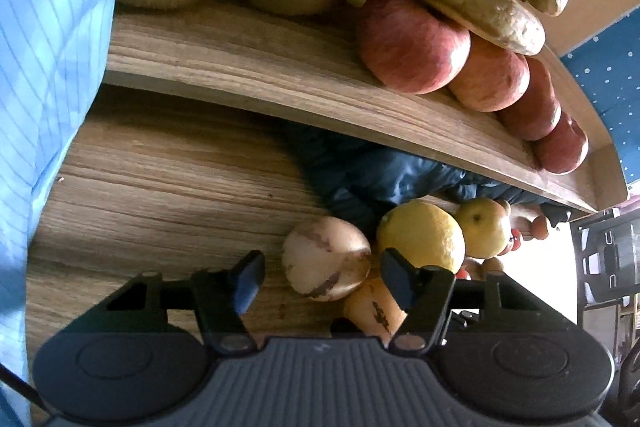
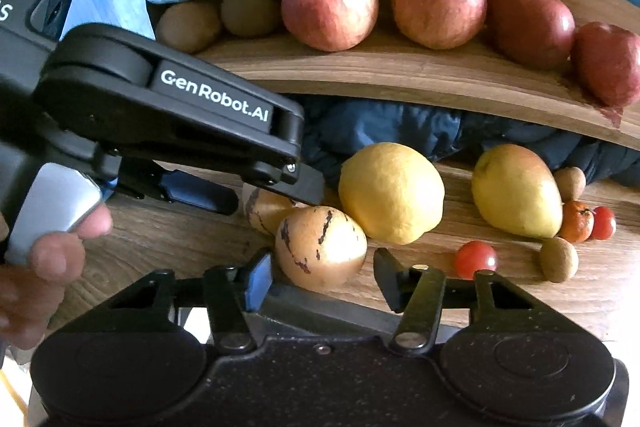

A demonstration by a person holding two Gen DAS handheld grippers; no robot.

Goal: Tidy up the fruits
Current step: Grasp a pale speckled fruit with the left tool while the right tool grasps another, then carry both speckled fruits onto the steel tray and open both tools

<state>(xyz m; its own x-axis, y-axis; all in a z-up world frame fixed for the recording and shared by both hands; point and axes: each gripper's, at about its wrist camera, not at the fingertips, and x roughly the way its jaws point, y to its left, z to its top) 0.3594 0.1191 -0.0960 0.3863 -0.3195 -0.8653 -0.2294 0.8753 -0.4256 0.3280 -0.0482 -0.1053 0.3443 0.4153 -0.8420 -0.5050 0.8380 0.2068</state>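
Both grippers gape wide, gripping nothing. The right gripper [image 2: 322,281] frames a streaked melon [image 2: 320,247] just left of the lemon [image 2: 391,191]; the left gripper [image 1: 322,277] faces a second melon [image 1: 326,258] (4 apples [image 2: 438,7] sit above the lemon).

White "GenRobot.AI" lettering on the black left gripper [image 2: 256,195] body — a lone cut-off "S" further back
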